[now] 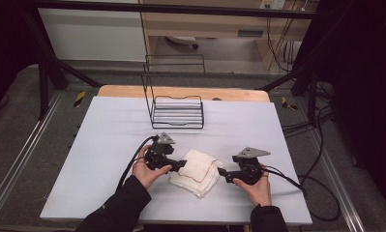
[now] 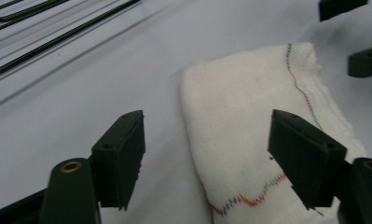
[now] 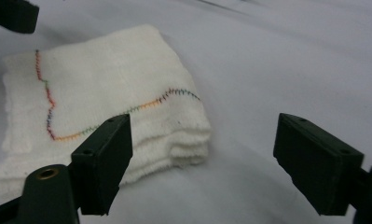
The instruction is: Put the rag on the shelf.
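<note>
A white folded towel lies flat on the table, near its front edge, about midway across. Multicoloured stitching runs over its top layer. It seems folded into several layers.

Nubbly white cloth towel; seemingly matt tabletop.

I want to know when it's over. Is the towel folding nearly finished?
Looks nearly done: the white towel lies folded in layers on the table. Nothing is in hand; the left tongs and right tongs stand open beside it. Possibly left: moving it to the wire rack.
</note>
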`<state>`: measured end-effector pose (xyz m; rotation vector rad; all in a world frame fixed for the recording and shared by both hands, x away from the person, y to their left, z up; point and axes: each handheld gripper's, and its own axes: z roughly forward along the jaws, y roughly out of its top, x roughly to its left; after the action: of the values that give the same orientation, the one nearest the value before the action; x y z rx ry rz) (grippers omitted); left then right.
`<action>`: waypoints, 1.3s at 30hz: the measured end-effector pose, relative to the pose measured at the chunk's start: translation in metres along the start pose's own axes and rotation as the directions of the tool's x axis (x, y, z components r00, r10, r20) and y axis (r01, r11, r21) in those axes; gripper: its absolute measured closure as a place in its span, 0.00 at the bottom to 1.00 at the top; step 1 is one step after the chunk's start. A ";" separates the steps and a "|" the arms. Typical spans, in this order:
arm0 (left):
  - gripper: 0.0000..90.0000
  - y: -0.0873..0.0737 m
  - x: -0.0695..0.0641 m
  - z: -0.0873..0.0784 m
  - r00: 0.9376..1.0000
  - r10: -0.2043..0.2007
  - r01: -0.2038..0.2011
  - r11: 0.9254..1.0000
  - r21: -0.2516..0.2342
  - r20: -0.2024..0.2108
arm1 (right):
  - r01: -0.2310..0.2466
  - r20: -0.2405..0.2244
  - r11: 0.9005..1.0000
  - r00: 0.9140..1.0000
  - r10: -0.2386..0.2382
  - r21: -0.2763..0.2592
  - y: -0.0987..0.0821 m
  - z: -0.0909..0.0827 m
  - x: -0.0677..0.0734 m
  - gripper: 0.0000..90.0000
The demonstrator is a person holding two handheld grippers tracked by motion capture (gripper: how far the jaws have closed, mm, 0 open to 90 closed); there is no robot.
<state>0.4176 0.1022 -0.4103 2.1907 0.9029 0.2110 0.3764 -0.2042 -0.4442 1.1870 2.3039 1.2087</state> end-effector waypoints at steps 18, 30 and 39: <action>0.25 0.021 0.016 0.039 0.998 -0.022 0.022 1.000 0.006 -0.052 | -0.033 0.001 0.999 0.999 0.033 -0.005 -0.009 -0.012 -0.002 0.03; 0.57 0.020 0.020 0.058 0.999 -0.042 0.043 0.999 0.030 -0.019 | -0.036 0.002 0.999 0.999 0.036 -0.005 -0.010 -0.012 -0.002 0.03; 0.72 0.019 0.012 0.061 0.999 -0.036 0.035 0.999 0.034 0.024 | -0.073 0.006 0.997 0.997 0.073 -0.011 -0.008 -0.012 -0.002 0.05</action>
<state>0.4609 0.0656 -0.4421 2.2012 0.9369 0.1524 0.3668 -0.2151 -0.4430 1.2800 2.2648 1.2391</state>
